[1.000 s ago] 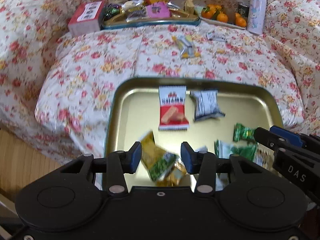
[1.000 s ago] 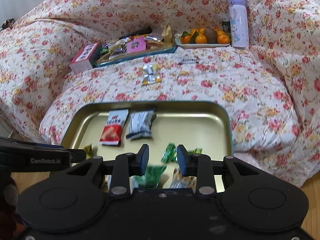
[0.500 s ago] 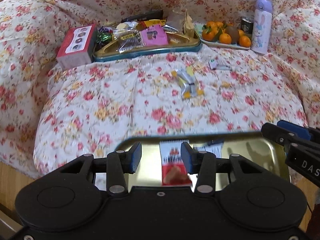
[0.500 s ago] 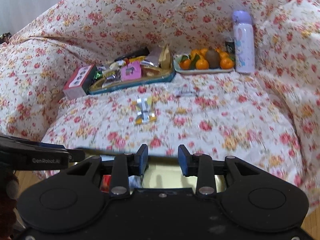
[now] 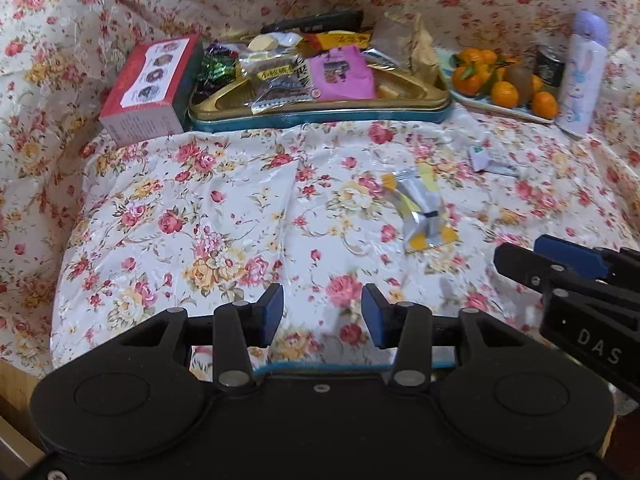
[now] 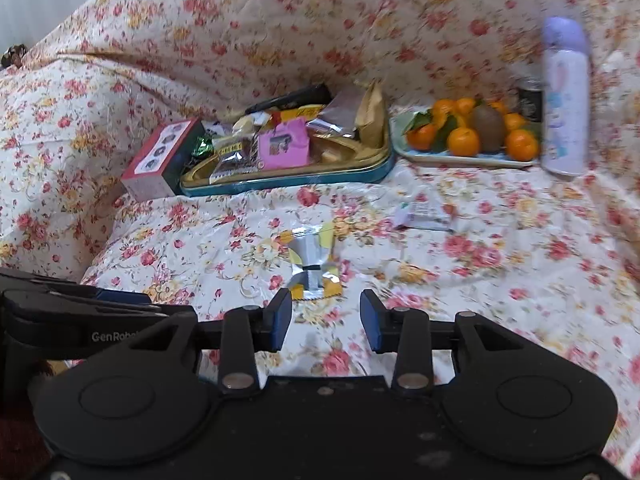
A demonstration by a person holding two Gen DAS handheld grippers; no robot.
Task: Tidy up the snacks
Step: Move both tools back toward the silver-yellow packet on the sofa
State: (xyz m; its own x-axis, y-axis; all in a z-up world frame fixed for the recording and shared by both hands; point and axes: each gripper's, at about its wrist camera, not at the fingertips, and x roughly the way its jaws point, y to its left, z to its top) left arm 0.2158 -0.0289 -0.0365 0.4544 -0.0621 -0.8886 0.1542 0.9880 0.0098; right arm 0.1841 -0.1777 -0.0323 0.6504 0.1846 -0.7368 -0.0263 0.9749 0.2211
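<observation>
Since a second ago the near gold tray with its packets has slid out from under me; only a strip of its blue rim (image 5: 352, 366) shows below my left jaws. Both my hands have moved across the flowered bedspread (image 5: 224, 216).

My left gripper (image 5: 322, 314) has its jaws apart with nothing but cloth between them. My right gripper (image 6: 325, 318) has jaws that have just been opening; they too stand apart and empty, over bare bedspread.

Far ahead and to the left of my left jaws a red box (image 5: 150, 88) lies against the end of the far tray (image 5: 320, 114), which is heaped with snacks: a green foil sweet (image 5: 218, 66), clear packets, a pink packet (image 5: 342, 72) near the middle, and a brown paper pack (image 5: 404, 46) at its right end. Right of that tray sits a plate of oranges (image 5: 502, 94) with a kiwi among them, then a dark can (image 5: 550, 66), then a lilac bottle (image 5: 582, 76) standing upright.

The loose silver-and-yellow wrapper (image 6: 312, 258) lies on the bedspread just ahead of my right jaws, a little to their left, not touching them. A small white packet (image 6: 424, 216) lies farther ahead, to their right.
</observation>
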